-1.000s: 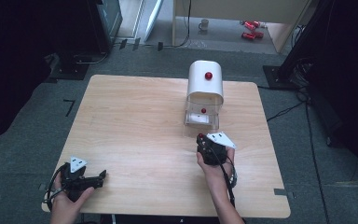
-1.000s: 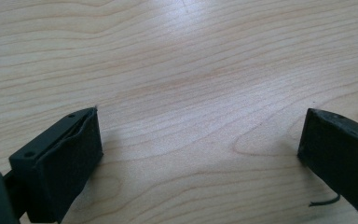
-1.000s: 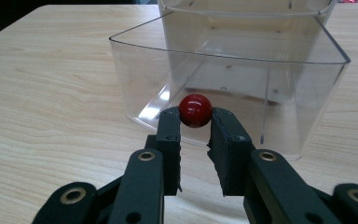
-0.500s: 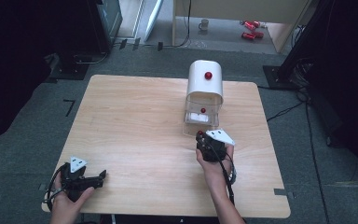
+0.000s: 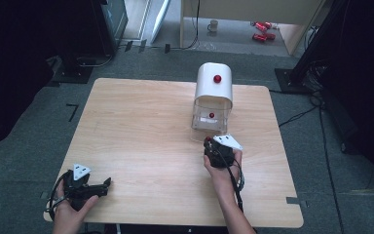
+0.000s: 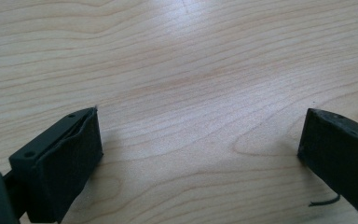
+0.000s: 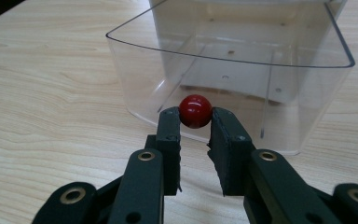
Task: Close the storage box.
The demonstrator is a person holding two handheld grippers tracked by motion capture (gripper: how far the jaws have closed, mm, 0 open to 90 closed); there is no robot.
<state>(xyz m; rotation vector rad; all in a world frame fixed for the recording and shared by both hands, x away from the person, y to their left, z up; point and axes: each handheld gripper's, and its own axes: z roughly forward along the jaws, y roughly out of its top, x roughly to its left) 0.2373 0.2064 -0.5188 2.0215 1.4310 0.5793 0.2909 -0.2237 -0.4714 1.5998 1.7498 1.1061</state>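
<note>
Gripping red ball (image 7: 195, 111), right claw (image 7: 195, 122).

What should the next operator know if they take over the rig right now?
Right gripper: shut on the red ball, held just in front of the clear drawer.
Left gripper: open, nothing between its jaws, low over the table at the near left corner.
The drawer stands pulled out of the white dispenser; a second red ball shows inside it.
Done: ball gripped. Left: probably placing it in the drawer, though the direction isn't certain.
</note>
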